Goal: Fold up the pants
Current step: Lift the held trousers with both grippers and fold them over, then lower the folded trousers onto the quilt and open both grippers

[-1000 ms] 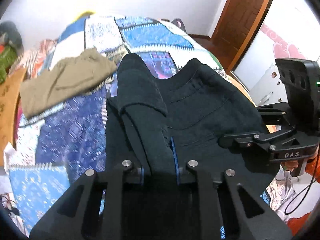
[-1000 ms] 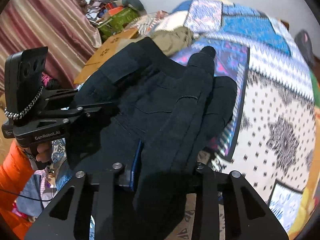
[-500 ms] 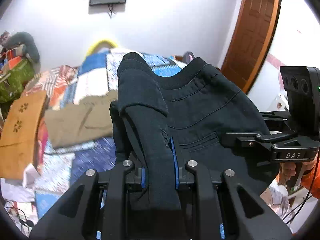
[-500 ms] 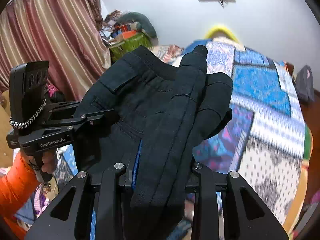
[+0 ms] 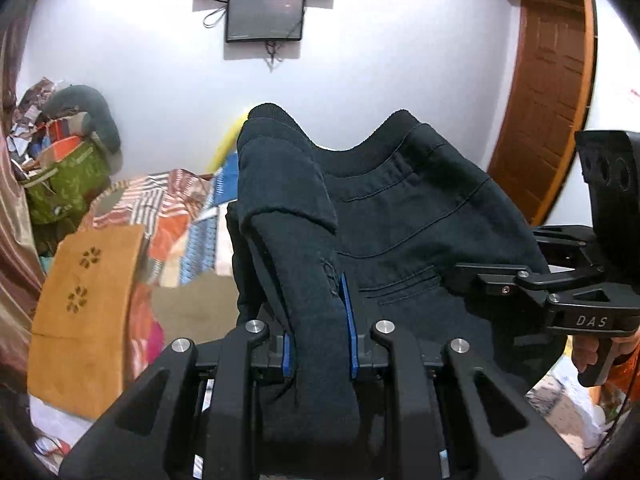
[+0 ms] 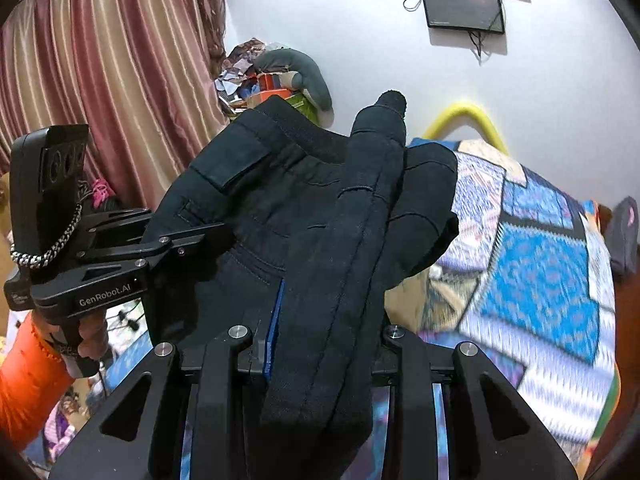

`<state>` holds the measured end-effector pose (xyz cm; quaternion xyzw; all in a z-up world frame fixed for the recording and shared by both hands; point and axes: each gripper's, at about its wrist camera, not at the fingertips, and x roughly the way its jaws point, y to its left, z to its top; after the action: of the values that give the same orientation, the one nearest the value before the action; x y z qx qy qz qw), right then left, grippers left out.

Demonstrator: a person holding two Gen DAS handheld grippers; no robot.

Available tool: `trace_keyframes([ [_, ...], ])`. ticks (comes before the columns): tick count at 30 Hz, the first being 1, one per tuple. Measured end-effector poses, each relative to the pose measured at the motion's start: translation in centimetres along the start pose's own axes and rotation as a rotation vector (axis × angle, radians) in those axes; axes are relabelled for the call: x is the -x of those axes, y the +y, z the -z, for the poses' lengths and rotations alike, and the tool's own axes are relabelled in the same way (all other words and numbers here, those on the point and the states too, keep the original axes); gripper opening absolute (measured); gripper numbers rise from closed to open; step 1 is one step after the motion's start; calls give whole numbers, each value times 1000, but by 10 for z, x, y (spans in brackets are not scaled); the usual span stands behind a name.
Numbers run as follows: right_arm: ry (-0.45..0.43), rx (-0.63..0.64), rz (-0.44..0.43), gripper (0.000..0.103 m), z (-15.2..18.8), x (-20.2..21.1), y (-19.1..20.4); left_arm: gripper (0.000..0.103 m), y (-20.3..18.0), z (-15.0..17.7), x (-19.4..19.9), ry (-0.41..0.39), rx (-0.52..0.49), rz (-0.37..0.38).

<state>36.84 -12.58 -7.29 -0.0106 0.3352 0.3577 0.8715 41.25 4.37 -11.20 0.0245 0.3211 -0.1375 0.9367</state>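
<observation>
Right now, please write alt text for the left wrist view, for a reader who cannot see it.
The left gripper pinches a fold of dark pants lifted in front of a white wall. The right gripper holds their other side; a wooden door stands behind.

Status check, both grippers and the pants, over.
Left gripper and right gripper both shut on dark navy cotton pants. Pants held up between them. Nothing in the way.

A home bedroom: bed under a patchwork quilt (image 6: 540,280), striped curtains (image 6: 120,80), wall-mounted screen (image 5: 264,16), wooden door (image 5: 548,92), clutter piled in the corner (image 5: 60,160).
</observation>
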Motion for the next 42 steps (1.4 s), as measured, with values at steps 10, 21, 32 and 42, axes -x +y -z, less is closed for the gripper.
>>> trace_keyframes([
  [10, 62, 1, -3, 27, -22, -97, -27, 20, 80, 2, -108, 74, 81, -13],
  [21, 289, -74, 84, 45, 42, -218, -80, 46, 125, 80, -230, 255, 161, -60],
  [32, 250, -89, 132, 49, 37, -135, -76, 51, 118, 61, -165, 235, 196, -134],
  [42, 93, -29, 115, 49, -4, -36, -17, 51, 77, 19, -32, 69, 168, -156],
])
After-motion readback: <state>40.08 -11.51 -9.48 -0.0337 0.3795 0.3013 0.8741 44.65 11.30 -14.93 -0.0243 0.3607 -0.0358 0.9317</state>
